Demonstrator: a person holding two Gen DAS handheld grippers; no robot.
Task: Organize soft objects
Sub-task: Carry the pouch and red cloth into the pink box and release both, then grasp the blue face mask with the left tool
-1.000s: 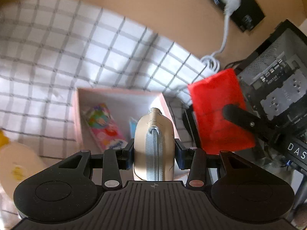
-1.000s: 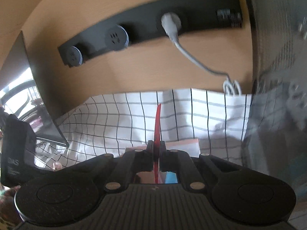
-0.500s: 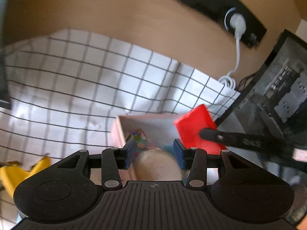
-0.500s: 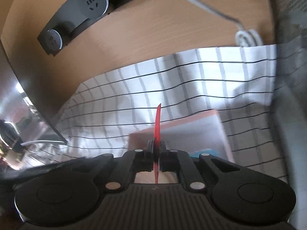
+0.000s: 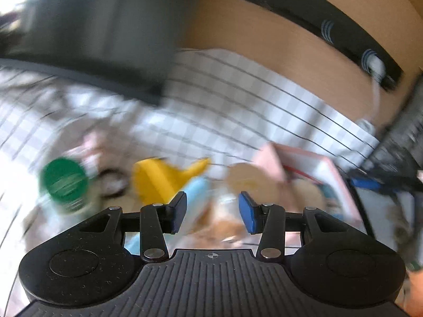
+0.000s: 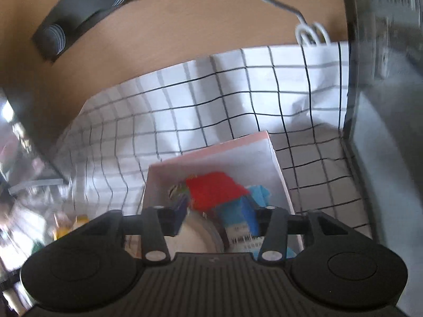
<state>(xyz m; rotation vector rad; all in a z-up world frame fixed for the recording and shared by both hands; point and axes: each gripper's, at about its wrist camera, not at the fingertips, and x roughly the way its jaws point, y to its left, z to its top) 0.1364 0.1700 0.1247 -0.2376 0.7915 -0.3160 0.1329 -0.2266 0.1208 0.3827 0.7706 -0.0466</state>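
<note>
Both grippers gape empty: right gripper (image 6: 215,212), jaws just opened, above red pouch (image 6: 215,190) in pink box (image 6: 275,158); left gripper (image 5: 211,212) has that box at two o'clock.

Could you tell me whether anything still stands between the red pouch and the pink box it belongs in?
Nothing does: the red pouch already lies inside the pink box, on the other items there. The right gripper has just been opening, its jaws stand apart above the box, and nothing is pinched between them.
</note>
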